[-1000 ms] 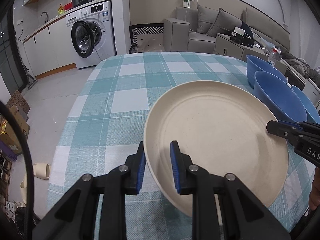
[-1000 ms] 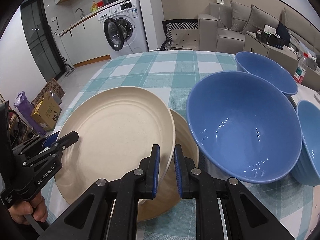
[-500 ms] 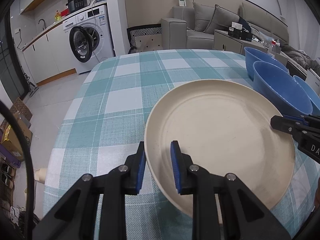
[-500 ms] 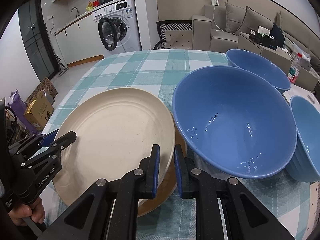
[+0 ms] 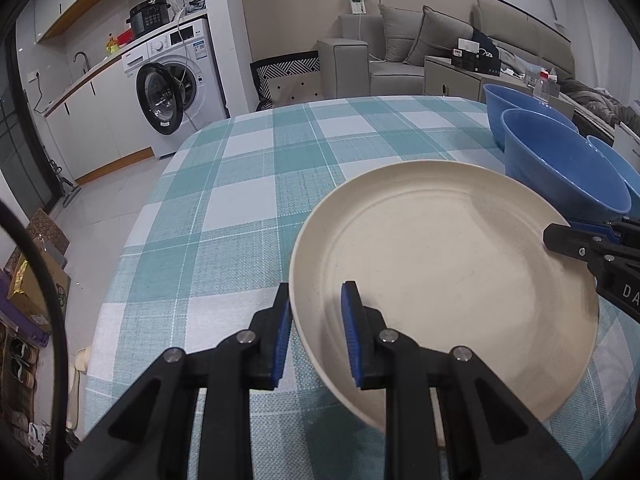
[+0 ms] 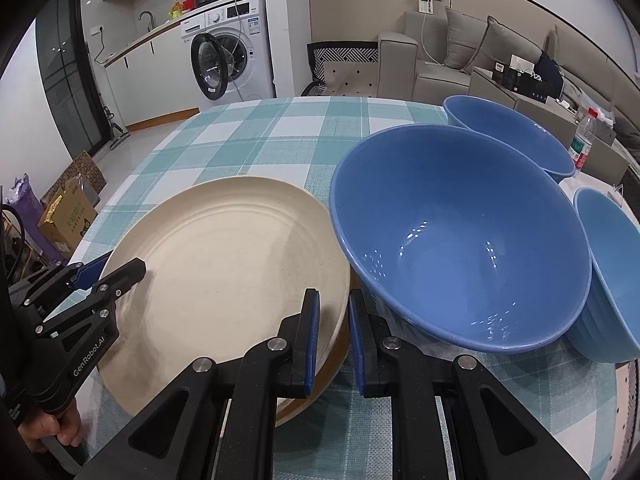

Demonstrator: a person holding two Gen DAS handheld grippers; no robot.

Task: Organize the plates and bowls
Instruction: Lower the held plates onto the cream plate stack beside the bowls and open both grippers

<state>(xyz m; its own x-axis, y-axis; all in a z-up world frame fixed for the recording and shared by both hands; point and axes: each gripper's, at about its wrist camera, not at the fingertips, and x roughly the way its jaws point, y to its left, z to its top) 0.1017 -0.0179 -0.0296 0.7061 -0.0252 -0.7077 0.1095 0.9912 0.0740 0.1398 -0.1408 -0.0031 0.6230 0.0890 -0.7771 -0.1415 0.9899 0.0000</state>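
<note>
A cream plate hangs level just above the checked tablecloth. My left gripper is shut on its left rim. On the opposite rim, my right gripper is shut as well. A second cream plate lies under it, only its near edge showing. Right of the plates stand three blue bowls: a large one beside the plate, one behind it, and a paler one at the far right.
The table's left edge drops to a tiled floor with cardboard boxes. A water bottle stands beyond the bowls. Behind the table are a washing machine and a grey sofa. Bare cloth stretches across the table's far half.
The held plate has levelled and come closer over the lower plate, which shows much less now. Both grippers keep their grip on the rim.
</note>
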